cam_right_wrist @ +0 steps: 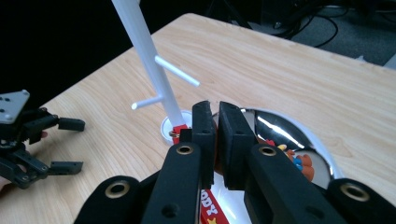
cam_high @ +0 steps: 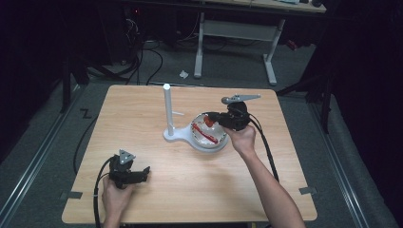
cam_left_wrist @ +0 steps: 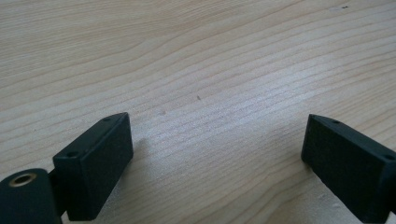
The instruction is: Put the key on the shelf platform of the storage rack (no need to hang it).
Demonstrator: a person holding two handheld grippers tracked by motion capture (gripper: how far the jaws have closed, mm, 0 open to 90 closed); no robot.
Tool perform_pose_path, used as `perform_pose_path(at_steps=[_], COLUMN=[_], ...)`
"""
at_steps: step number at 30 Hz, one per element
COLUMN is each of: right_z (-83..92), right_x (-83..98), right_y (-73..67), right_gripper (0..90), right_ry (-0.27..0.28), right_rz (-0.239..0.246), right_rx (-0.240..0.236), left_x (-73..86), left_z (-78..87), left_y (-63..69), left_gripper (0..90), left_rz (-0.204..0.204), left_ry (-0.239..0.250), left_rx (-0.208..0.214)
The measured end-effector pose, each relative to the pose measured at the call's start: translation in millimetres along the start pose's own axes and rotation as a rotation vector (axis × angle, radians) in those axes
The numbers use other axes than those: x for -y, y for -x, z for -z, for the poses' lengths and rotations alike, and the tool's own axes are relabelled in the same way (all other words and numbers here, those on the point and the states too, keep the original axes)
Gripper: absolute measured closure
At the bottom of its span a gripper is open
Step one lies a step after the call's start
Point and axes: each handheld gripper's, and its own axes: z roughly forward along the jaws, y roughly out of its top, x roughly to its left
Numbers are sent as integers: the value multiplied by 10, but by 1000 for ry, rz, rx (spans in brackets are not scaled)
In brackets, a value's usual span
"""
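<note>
High view: your right claw (cam_high: 212, 118) sits over the bowl (cam_high: 209, 142), pinched on a red strap (cam_high: 209, 124); stand (cam_high: 168, 114) at its 9 o'clock. Left claw (cam_high: 142, 173) rests far off.

Left gripper view: jaws spread over bare counter (cam_left_wrist: 210, 60).

Right gripper view: jaws pressed together; stand pegs (cam_right_wrist: 177, 71) at 11 o'clock, pole upright. Strap lettering reads "DY".

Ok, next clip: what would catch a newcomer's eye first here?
Probably the white peg stand rising from the middle of the wooden table, with a shiny bowl beside its base holding something red. The right gripper reaches over that bowl with jaws nearly shut, while the left gripper waits open near the front edge.
</note>
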Motion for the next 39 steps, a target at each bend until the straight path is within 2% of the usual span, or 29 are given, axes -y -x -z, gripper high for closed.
perform_pose_path(at_steps=[4, 8, 13, 22, 32, 39], right_z=[-85, -174, -256, -393, -445, -462], right_x=[52, 128, 215, 289, 347, 426], right_y=[1, 34, 57, 79, 125, 171], right_gripper=[860, 860, 859, 859, 856, 846], right_ry=[-32, -49, -80, -117, -151, -148], right_rz=[16, 4, 15, 9, 3, -18], right_rx=[25, 35, 60, 76, 97, 108], left_x=[0, 0, 0, 0, 1, 1], left_z=[0, 0, 0, 0, 1, 1], left_y=[0, 0, 0, 0, 1, 1], left_gripper=[92, 93, 93, 96, 97, 97], left_rz=[0, 0, 0, 2, 2, 2], left_ry=[0, 0, 0, 2, 2, 2], left_rx=[0, 0, 0, -1, -2, -2])
